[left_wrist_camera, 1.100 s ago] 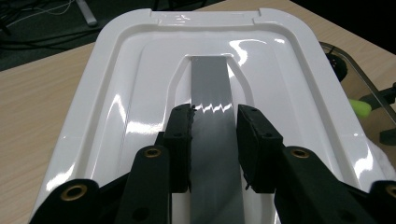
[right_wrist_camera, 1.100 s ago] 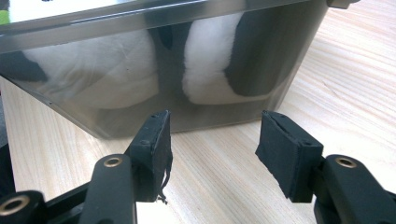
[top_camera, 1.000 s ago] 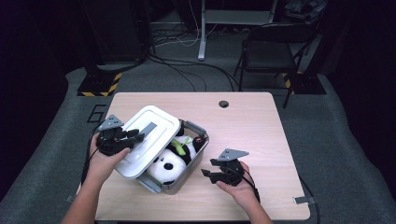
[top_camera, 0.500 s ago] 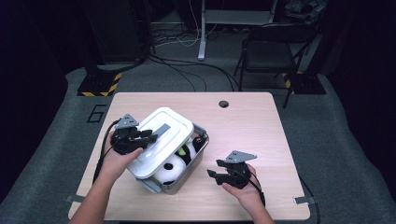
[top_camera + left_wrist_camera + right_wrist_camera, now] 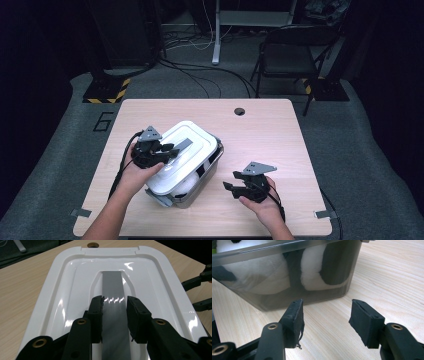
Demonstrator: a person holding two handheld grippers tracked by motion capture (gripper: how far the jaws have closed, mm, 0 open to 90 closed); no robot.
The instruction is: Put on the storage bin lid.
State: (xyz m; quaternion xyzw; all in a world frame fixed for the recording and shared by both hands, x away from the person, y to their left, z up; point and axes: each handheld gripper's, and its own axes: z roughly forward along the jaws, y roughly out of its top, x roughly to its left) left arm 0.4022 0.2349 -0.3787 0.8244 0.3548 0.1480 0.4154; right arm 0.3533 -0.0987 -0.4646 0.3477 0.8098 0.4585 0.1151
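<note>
A white lid (image 5: 192, 142) with a grey handle (image 5: 113, 285) lies tilted over a clear plastic bin (image 5: 209, 167) at the table's left middle. My left gripper (image 5: 169, 150) is shut on that handle, its pads (image 5: 96, 312) pressing either side of the grey strip, and the lid (image 5: 72, 277) stretches away from the jaws. Inside the bin (image 5: 262, 297) sits a black-and-white plush toy (image 5: 312, 267). My right gripper (image 5: 325, 315) stands open low over the table just beside the bin's near wall, with nothing between its pads. From above, the right gripper (image 5: 229, 189) is right of the bin.
The wooden table (image 5: 270, 135) has a round cable hole (image 5: 239, 111) near its far edge. A folding chair (image 5: 295, 50) and floor cables lie beyond the table. The right gripper's jaw tips (image 5: 200, 290) appear at the right edge of the left gripper view.
My left gripper has carried the lid rightward and down over the bin, covering most of the plush toy. The right gripper has stayed where it was.
</note>
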